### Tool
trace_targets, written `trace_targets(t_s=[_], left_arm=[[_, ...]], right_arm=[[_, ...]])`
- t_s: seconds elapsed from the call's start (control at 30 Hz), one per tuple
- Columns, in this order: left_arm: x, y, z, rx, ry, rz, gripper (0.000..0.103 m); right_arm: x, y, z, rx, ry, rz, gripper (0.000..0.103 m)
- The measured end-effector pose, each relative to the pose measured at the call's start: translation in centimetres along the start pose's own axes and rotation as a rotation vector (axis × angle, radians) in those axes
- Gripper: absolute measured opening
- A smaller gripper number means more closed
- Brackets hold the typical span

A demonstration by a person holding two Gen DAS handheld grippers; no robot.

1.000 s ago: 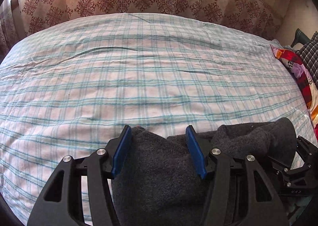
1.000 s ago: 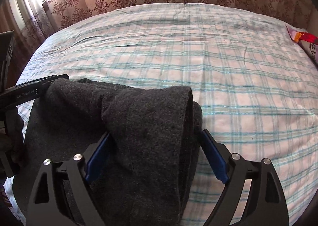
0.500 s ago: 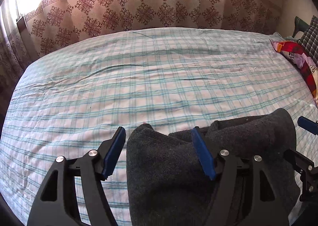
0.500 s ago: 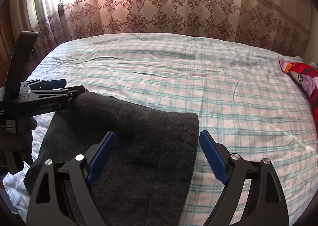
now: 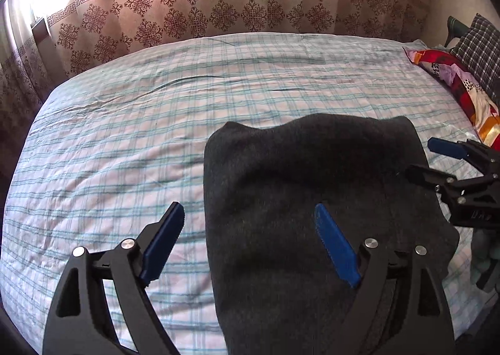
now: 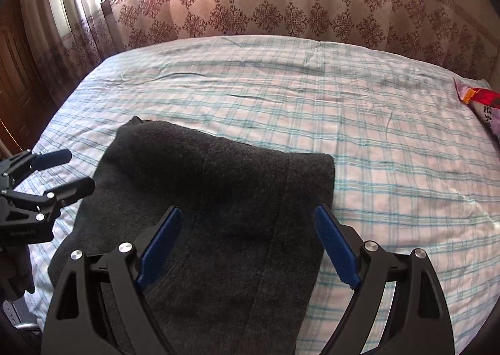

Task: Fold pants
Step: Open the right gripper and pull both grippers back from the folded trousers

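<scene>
Dark grey pants [image 5: 312, 198] lie folded in a thick stack on the near part of the bed, also in the right wrist view [image 6: 218, 198]. My left gripper [image 5: 250, 239] is open and empty, raised above the stack's left edge. It also shows in the right wrist view [image 6: 65, 170] at the left. My right gripper [image 6: 247, 239] is open and empty above the stack's right half. It also shows in the left wrist view [image 5: 434, 161] at the stack's right edge.
The bed has a white and teal plaid sheet [image 5: 187, 89] that stretches far beyond the pants. A patterned curtain [image 5: 234, 2] hangs behind it. A colourful pillow [image 5: 453, 83] and a dark checked pillow [image 5: 481, 42] lie at the right.
Both grippers have opened wider, let go of the pants and pulled up and back. The folded pants now lie flat on the bed.
</scene>
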State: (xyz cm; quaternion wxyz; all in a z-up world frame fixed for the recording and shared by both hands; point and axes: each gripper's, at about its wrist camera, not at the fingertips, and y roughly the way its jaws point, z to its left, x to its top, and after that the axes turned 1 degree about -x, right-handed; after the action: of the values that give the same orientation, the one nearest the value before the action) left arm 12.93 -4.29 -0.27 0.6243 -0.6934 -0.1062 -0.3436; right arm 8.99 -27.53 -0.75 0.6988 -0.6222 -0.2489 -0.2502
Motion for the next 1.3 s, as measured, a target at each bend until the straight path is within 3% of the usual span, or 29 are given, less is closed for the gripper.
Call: trace_targets(t_s=[0.2, 0.33, 0.47, 0.67, 0.9, 1.03, 1.13, 1.3], left_arm=[[-4.8, -2.8, -1.6, -0.014, 0.038, 0.021, 0.092], [-7.3, -2.3, -3.0, -0.012, 0.067, 0.061, 0.093], [-8.7, -1.4, -2.6, -0.020, 0.004, 0.068, 0.093], [-9.3, -1.0, -2.1, -0.002, -0.062, 0.065, 0.101], [-9.7, -1.3, -1.7, 0.004, -0.103, 0.055, 0.101], [-9.6, -2.9, -1.9, 0.041, -0.085, 0.013, 0.101], [-9.0, -4.3, -2.1, 0.087, -0.072, -0.010, 0.101], [-8.1, -7.1, -1.9, 0.158, -0.107, -0.051, 0.101]], right_arm=[[-5.4, -4.5, 1.3, 0.000, -0.050, 0.015, 0.087], [-9.0, -3.9, 1.2, -0.002, -0.030, 0.093, 0.087], [-11.1, -2.3, 0.9, -0.007, 0.016, 0.108, 0.089], [-11.4, -2.2, 1.0, -0.021, 0.013, 0.099, 0.089], [-11.5, -2.5, 0.9, -0.014, 0.025, 0.092, 0.089], [-11.1, -4.6, 1.5, -0.053, 0.031, 0.031, 0.090], [-10.5, -7.1, 2.5, -0.097, 0.000, -0.054, 0.098], [-10.1, -10.0, 3.2, -0.135, 0.027, -0.124, 0.098]])
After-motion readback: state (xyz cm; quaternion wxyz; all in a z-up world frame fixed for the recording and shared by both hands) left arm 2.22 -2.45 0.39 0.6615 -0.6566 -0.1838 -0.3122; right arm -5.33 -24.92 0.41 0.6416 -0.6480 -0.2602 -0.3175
